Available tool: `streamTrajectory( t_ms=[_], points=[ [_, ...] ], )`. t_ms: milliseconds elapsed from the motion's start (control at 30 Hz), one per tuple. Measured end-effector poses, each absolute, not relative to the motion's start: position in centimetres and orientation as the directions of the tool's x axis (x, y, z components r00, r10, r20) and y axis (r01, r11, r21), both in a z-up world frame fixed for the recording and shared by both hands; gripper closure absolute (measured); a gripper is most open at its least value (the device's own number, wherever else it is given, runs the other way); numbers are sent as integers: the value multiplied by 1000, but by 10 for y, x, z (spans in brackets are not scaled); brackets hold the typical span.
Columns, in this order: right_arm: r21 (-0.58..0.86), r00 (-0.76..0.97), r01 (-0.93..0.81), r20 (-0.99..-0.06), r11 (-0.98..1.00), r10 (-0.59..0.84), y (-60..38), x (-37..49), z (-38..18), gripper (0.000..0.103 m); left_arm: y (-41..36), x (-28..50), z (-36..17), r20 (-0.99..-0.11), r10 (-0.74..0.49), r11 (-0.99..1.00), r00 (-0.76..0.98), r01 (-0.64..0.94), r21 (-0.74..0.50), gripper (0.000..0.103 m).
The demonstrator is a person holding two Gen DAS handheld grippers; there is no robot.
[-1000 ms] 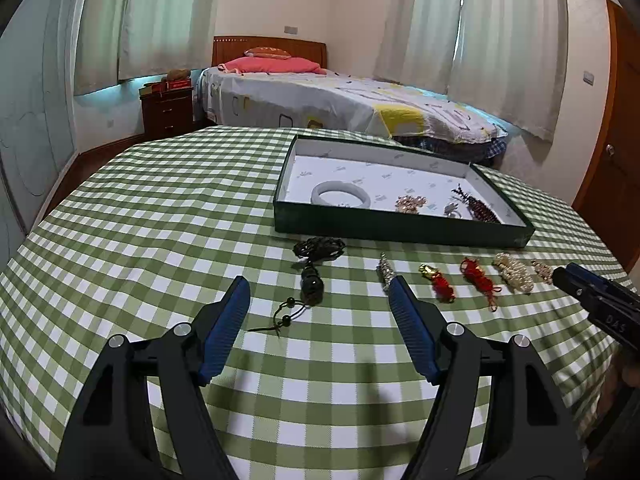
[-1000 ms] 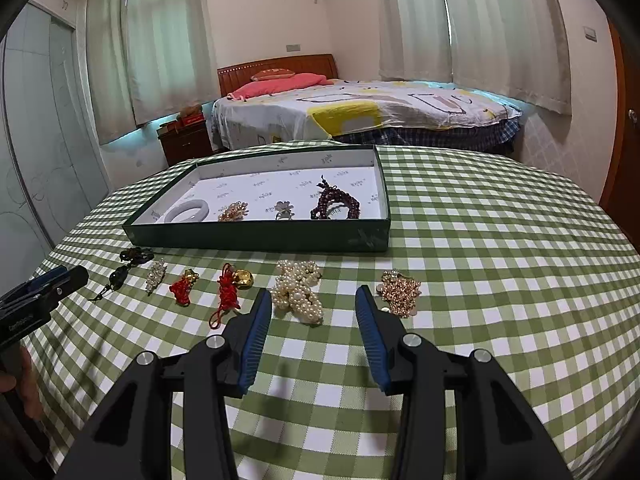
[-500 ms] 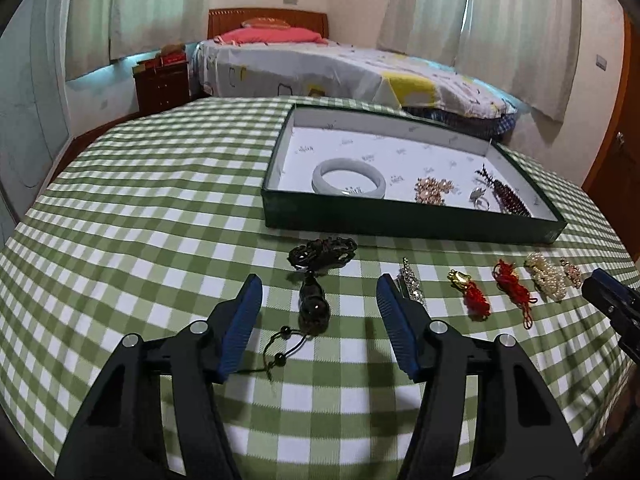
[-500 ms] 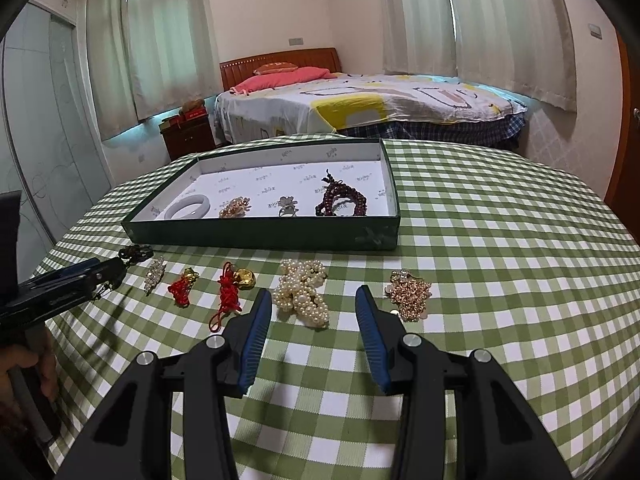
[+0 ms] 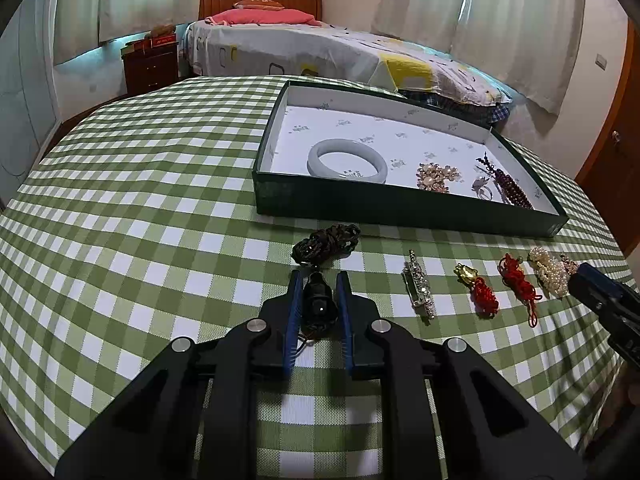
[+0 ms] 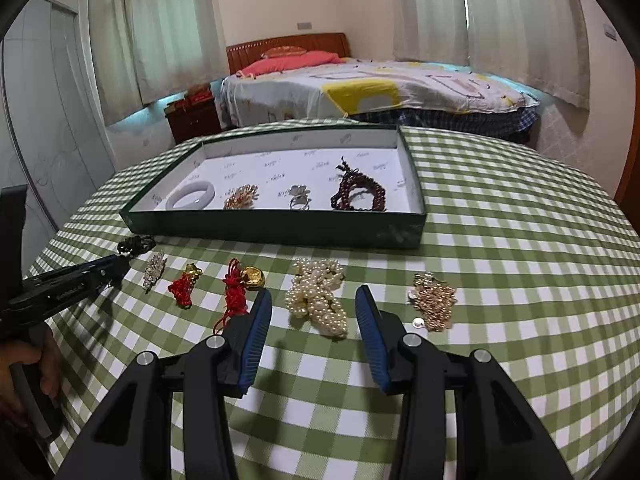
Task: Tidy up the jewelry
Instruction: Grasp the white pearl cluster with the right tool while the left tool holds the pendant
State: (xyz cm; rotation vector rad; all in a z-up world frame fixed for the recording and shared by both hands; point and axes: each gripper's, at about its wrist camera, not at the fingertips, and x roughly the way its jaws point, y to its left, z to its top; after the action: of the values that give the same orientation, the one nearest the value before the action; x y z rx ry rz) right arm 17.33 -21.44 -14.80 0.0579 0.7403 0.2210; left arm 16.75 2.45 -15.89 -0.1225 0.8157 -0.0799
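Note:
My left gripper (image 5: 319, 280) is shut on the dark pendant (image 5: 318, 305) of a black cord necklace (image 5: 326, 241), which lies on the checked cloth in front of the green tray (image 5: 400, 204). The tray holds a white bangle (image 5: 347, 160), a gold brooch (image 5: 438, 176), a ring (image 5: 482, 188) and dark red beads (image 5: 512, 186). My right gripper (image 6: 314, 300) is open above the cloth, just short of a pearl strand (image 6: 318, 296). The left gripper also shows in the right wrist view (image 6: 116, 266).
A row lies in front of the tray: a crystal clip (image 6: 154, 270), a small red tassel charm (image 6: 184, 286), a red cord with a gold bell (image 6: 244, 286) and a gold chain pile (image 6: 434, 298). A bed (image 6: 360, 88) stands behind the round table.
My left gripper moved forward and down and shut on the dark pendant. My right gripper stayed open and crept slightly toward the pearls.

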Motion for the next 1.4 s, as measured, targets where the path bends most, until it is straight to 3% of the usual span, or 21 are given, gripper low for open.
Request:
streamTrajectory(
  t_ms=[433,533,633,1400],
  points=[
    [107,636,-183,-746,977,200,-204,204,-158,60,30,163,-157,-704,-127,986,699,14,-164,86],
    [90,629,-188,-754,978,190,-202,202,-162,74,31,163,-157,-704,-130,985,699,12,-170,86],
    [85,629,-199,-753,976,194,-203,200,-162,80,32,162,-156,-700,-130,985,702,9,-173,86],
    [122,723,-191,-654,974,224,-211,177,-129,82,32,143,-119,-622,-141,982,770,30,-185,86]
  ],
)
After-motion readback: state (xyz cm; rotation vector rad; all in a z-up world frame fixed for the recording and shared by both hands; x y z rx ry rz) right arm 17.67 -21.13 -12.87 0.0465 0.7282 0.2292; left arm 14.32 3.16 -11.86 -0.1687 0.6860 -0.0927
